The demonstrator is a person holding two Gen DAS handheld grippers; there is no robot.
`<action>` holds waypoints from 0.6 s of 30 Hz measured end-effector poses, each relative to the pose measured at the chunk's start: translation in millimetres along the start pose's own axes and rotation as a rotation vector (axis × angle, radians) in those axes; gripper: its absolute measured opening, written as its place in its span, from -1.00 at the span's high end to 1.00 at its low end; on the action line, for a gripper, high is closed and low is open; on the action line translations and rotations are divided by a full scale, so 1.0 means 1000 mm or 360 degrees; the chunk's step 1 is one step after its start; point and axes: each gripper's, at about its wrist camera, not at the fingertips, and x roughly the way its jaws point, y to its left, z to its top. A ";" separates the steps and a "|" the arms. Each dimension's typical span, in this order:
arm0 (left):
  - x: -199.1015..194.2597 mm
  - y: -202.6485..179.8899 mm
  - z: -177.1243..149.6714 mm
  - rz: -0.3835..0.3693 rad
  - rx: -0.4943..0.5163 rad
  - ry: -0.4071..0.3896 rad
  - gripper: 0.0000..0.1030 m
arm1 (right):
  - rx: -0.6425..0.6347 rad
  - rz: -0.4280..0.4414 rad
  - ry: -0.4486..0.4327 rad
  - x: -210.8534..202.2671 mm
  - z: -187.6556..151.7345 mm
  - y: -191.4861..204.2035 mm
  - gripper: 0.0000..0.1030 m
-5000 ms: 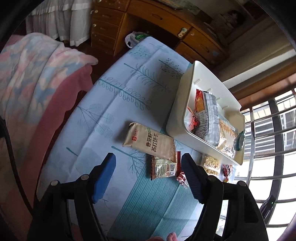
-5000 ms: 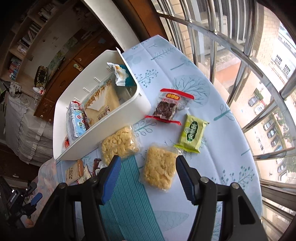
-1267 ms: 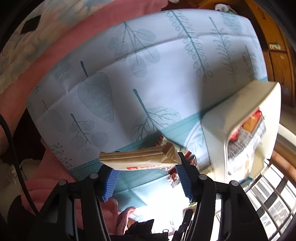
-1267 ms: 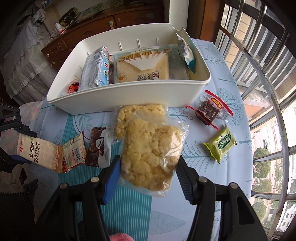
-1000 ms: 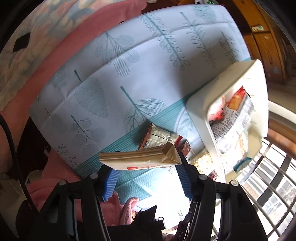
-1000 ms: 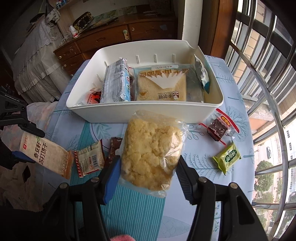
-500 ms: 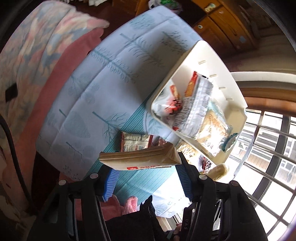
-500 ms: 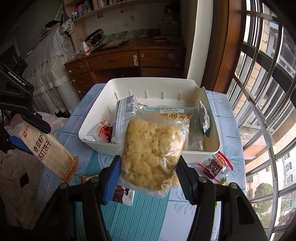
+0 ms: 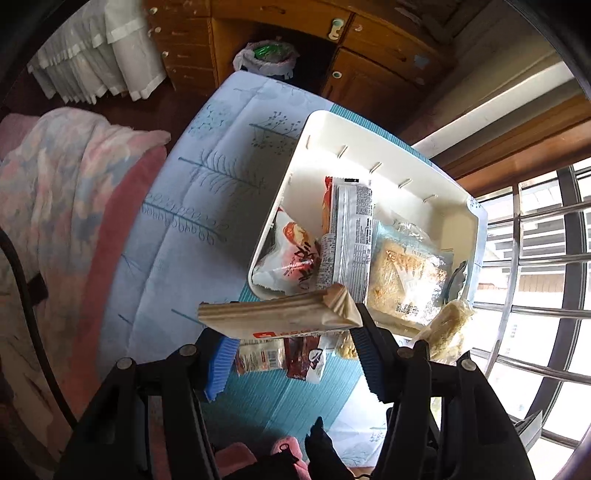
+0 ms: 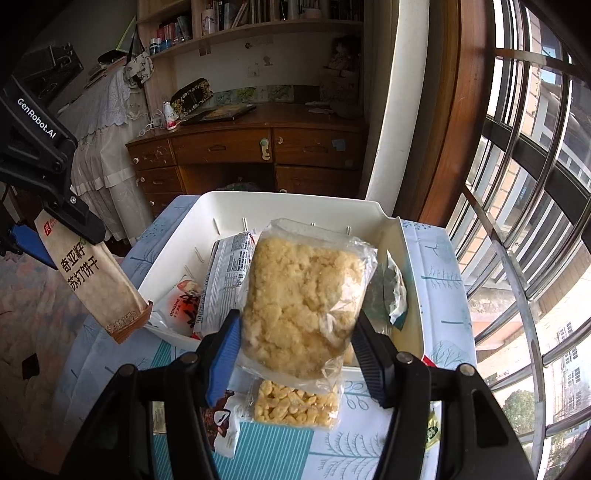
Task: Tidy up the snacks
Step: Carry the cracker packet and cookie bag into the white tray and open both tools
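Left wrist view
- Left hand-held gripper: pointing steeply down, jaws clamped on a tan biscuit pack held crosswise between the blue pads.
- Biscuit pack: in the air, just over the near corner of the white bin.
- Bin: on the counter, which wears a pale blue leaf-print cloth; holds a red-and-white packet, a silver pack standing on edge, and a clear bread bag.
- Counter below the pack: two small packets, one pale, one dark brown, lying side by side on a teal striped patch.
- Surroundings: pink blanket at left, wooden drawers at top, window bars at right.

Right wrist view
- Right hand-held gripper: angled down, jaws closed on a clear bag of yellow puffed snack, upright between the pads.
- Puffed snack bag: in the air in front of the bin, hiding part of its contents.
- Bin contents seen: silver pack, red-and-white packet, a dark green packet at the right wall.
- Counter near the bin: a second yellow snack bag and a brown packet.
- Left hand-held gripper: at the left edge, holding the biscuit pack tilted, its lower end just beside the bin's near-left corner.
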 end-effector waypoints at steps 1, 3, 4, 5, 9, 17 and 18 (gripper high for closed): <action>0.003 -0.005 0.001 0.0016 0.0048 -0.0022 -0.11 | -0.0007 -0.0006 -0.0007 0.003 0.001 -0.001 -0.15; 0.010 -0.012 0.003 0.0041 0.0123 -0.0055 -0.11 | -0.0022 -0.0015 -0.0012 0.009 0.001 -0.002 -0.15; 0.014 -0.016 0.003 0.0050 0.0159 -0.0068 -0.11 | -0.0028 -0.0016 -0.0010 0.013 0.002 -0.003 -0.15; 0.017 -0.019 0.004 0.0059 0.0191 -0.0087 -0.11 | -0.0033 -0.0011 -0.0006 0.017 0.002 -0.004 -0.15; 0.033 -0.030 0.005 0.0093 0.0308 -0.0165 -0.12 | -0.0046 0.0001 0.0016 0.034 0.002 -0.007 -0.15; 0.059 -0.041 0.012 0.0101 0.0432 -0.0254 -0.16 | -0.0060 -0.0012 0.0022 0.056 -0.002 -0.010 -0.16; 0.060 -0.043 0.013 0.0115 0.0447 -0.0272 -0.19 | -0.0061 -0.0012 0.0014 0.058 -0.004 -0.010 -0.16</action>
